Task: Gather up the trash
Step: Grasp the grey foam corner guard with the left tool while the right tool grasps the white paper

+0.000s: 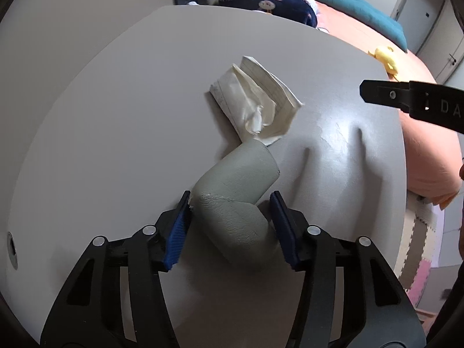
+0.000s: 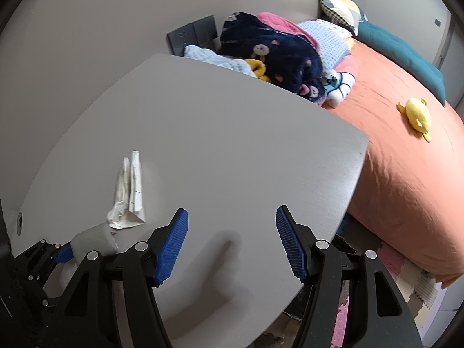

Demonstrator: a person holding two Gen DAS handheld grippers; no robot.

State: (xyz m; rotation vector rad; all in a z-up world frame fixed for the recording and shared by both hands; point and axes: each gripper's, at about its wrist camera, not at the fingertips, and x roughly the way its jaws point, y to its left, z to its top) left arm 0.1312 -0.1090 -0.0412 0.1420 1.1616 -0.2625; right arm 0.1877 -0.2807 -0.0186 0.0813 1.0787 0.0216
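Note:
A bent grey foam tube piece (image 1: 232,191) lies on the grey table (image 1: 116,116). My left gripper (image 1: 230,195) reaches down over it, and its blue pads (image 1: 177,232) sit against both sides of the tube's near end. Just beyond the tube lies a crumpled white paper wrapper (image 1: 255,101). In the right wrist view the wrapper (image 2: 129,197) and the tube (image 2: 92,242) are at the lower left, with the left gripper's blue pad (image 2: 62,253) beside the tube. My right gripper (image 2: 232,211) hovers open over bare table, nothing between its fingers. One of its black fingers (image 1: 406,101) shows at the right of the left wrist view.
A bed with an orange sheet (image 2: 391,159) runs along the table's right edge (image 2: 359,168). It carries a yellow plush toy (image 2: 417,114) and a pile of blankets (image 2: 275,49). Foam floor mats (image 2: 417,290) lie below. A wall stands behind the table.

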